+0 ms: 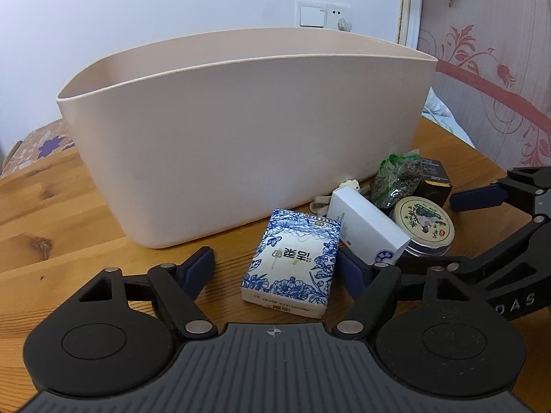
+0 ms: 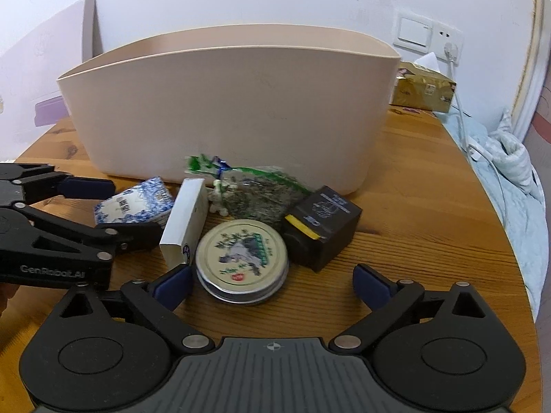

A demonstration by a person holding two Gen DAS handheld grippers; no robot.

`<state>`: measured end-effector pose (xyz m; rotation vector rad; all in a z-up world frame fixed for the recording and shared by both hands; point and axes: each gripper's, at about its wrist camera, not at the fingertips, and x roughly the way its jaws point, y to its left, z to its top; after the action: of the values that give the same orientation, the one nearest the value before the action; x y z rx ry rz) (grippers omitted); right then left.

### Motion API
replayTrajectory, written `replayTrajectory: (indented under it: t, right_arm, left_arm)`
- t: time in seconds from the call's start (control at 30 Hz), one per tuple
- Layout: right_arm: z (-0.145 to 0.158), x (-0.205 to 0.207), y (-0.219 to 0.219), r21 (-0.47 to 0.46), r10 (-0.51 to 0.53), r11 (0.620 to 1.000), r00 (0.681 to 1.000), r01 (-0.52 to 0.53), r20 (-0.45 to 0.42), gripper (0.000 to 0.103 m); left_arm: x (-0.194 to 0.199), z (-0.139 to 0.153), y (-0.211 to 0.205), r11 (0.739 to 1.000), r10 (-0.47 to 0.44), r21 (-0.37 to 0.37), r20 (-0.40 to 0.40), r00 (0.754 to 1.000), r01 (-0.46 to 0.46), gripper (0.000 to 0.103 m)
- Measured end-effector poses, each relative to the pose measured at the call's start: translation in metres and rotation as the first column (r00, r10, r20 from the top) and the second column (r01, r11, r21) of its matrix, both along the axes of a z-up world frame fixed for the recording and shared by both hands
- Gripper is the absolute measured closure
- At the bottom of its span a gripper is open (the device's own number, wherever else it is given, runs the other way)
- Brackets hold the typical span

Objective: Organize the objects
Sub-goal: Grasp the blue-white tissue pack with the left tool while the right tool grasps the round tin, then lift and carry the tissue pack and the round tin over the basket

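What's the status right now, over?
Left tool open around the tissue pack, not gripping. Right tool open, round tin between its fingers, untouched. Bin behind; white box crowds both.

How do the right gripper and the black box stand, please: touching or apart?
Apart. The right wrist view shows a clear gap between the black box and both fingers of the right gripper.

A round wooden table [image 2: 430, 206] stands against a pale white wall [image 1: 155, 7]; a switch and socket plate [image 2: 427, 36] sits above its far right edge; floral pink wallpaper [image 1: 489, 55] and rumpled light-blue bedding [image 2: 509, 179] lie to the right.
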<state>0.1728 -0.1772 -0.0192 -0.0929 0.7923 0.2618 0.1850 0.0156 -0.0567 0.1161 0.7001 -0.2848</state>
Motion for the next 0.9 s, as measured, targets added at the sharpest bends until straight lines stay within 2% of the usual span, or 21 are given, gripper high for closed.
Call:
replayTrajectory:
  t: [0.1, 0.2, 0.37, 0.4, 0.5, 0.9]
  right_arm:
    - [0.001, 0.0, 0.004, 0.002, 0.005, 1.0, 1.0, -0.005, 0.007, 0.009]
    - [0.002, 0.0, 0.005, 0.005, 0.01, 1.0, 1.0, -0.01, 0.011, 0.016]
    - [0.006, -0.007, 0.004, 0.007, 0.013, 1.0, 1.0, -0.013, 0.018, 0.035]
    - [0.006, -0.008, 0.003, 0.008, 0.011, 1.0, 1.0, -0.011, 0.018, 0.036]
    - [0.008, -0.01, 0.002, 0.006, 0.011, 1.0, 1.0, -0.011, 0.019, 0.05]
    - [0.011, -0.022, 0.0, 0.033, 0.02, 0.999, 1.0, -0.02, 0.0, 0.052]
  left_arm:
    - [-0.001, 0.001, 0.001, 1.0, -0.004, -0.002, 0.003, 1.0, 0.004, 0.033]
    - [-0.002, 0.002, 0.002, 1.0, -0.01, -0.003, 0.002, 1.0, 0.01, 0.042]
    - [-0.002, 0.003, 0.001, 1.0, -0.025, 0.0, 0.001, 1.0, 0.025, 0.054]
    - [-0.002, 0.003, 0.001, 1.0, -0.025, 0.002, 0.001, 1.0, 0.025, 0.055]
    - [-0.003, 0.004, 0.0, 1.0, -0.022, 0.008, -0.001, 1.0, 0.022, 0.055]
    - [-0.02, 0.009, 0.002, 1.0, -0.014, 0.021, -0.021, 1.0, 0.014, 0.056]
